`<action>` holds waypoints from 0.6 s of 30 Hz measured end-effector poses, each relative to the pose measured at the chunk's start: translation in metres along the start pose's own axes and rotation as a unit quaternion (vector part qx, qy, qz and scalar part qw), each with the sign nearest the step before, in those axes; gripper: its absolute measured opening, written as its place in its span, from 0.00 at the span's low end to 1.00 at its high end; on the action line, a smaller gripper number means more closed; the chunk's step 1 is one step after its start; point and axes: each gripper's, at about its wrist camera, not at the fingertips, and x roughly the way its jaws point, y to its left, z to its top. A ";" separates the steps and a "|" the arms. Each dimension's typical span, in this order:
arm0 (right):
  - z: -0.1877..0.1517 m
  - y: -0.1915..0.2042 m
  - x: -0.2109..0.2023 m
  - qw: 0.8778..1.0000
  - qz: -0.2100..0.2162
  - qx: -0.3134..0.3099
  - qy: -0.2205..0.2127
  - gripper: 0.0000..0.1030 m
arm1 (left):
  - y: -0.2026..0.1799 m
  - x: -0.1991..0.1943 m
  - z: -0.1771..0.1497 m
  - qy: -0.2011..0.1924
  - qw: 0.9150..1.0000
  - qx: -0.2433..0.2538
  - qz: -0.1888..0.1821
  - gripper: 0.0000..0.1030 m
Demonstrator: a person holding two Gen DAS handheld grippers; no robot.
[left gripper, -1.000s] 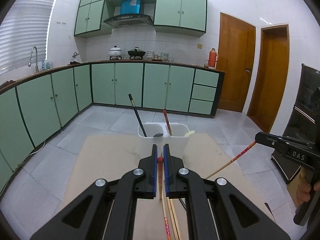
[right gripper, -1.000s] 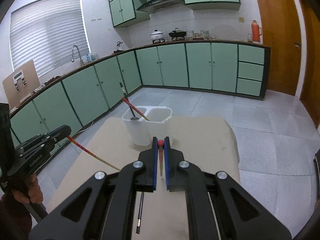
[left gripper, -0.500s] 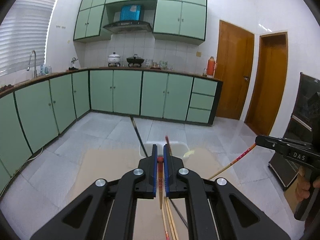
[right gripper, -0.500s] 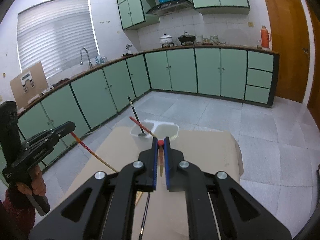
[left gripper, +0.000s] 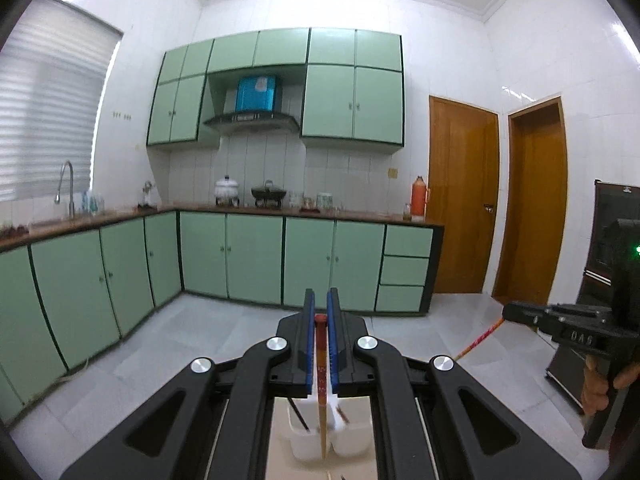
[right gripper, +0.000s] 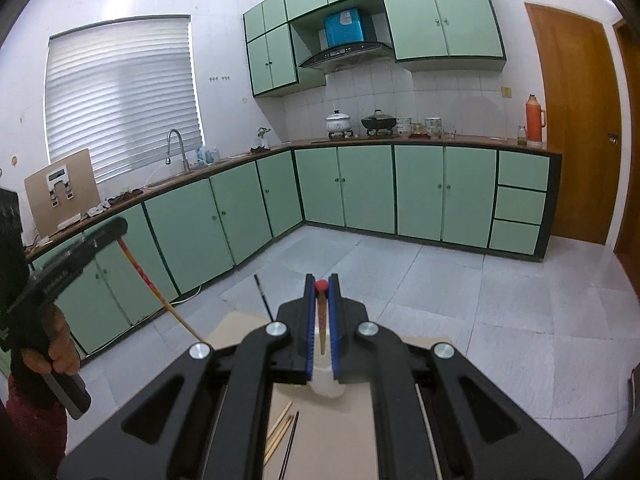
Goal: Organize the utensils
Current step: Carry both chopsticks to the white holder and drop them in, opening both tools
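Note:
My left gripper (left gripper: 321,308) is shut on a red-topped chopstick (left gripper: 321,376) that hangs down over the white two-cell utensil holder (left gripper: 332,440). My right gripper (right gripper: 321,292) is shut on a second red-topped chopstick (right gripper: 322,320), also above the holder (right gripper: 326,380), which its jaws mostly hide. Each gripper shows in the other's view: the right one (left gripper: 520,314) at the right, the left one (right gripper: 116,228) at the left, each with its chopstick slanting down. A black utensil handle (right gripper: 264,296) sticks up from the holder.
The holder stands on a tan cardboard-covered table (right gripper: 340,440). Loose wooden chopsticks (right gripper: 280,428) and a black one (right gripper: 290,440) lie on it near me. Green kitchen cabinets (left gripper: 256,260) line the far walls. A dark appliance (left gripper: 616,240) stands at the right.
Both grippers have lifted and tilted up with their chopsticks. The holder has dropped low in both views, under the jaws. The chopsticks now point down towards it.

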 end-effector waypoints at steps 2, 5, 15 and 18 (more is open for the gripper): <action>0.006 0.000 0.012 1.000 -0.005 -0.007 0.005 0.05 | 0.001 0.014 0.009 -0.005 1.000 0.000 0.001 0.06; 0.010 0.002 0.032 1.000 -0.009 -0.018 0.015 0.05 | 0.002 0.035 0.015 -0.012 1.000 0.003 0.007 0.06; -0.003 0.008 0.105 0.997 -0.013 -0.035 0.070 0.05 | 0.013 0.110 -0.014 0.009 1.000 -0.005 0.023 0.06; -0.015 0.008 0.122 0.996 -0.014 -0.034 0.087 0.05 | 0.018 0.126 -0.028 0.020 0.999 -0.008 0.029 0.06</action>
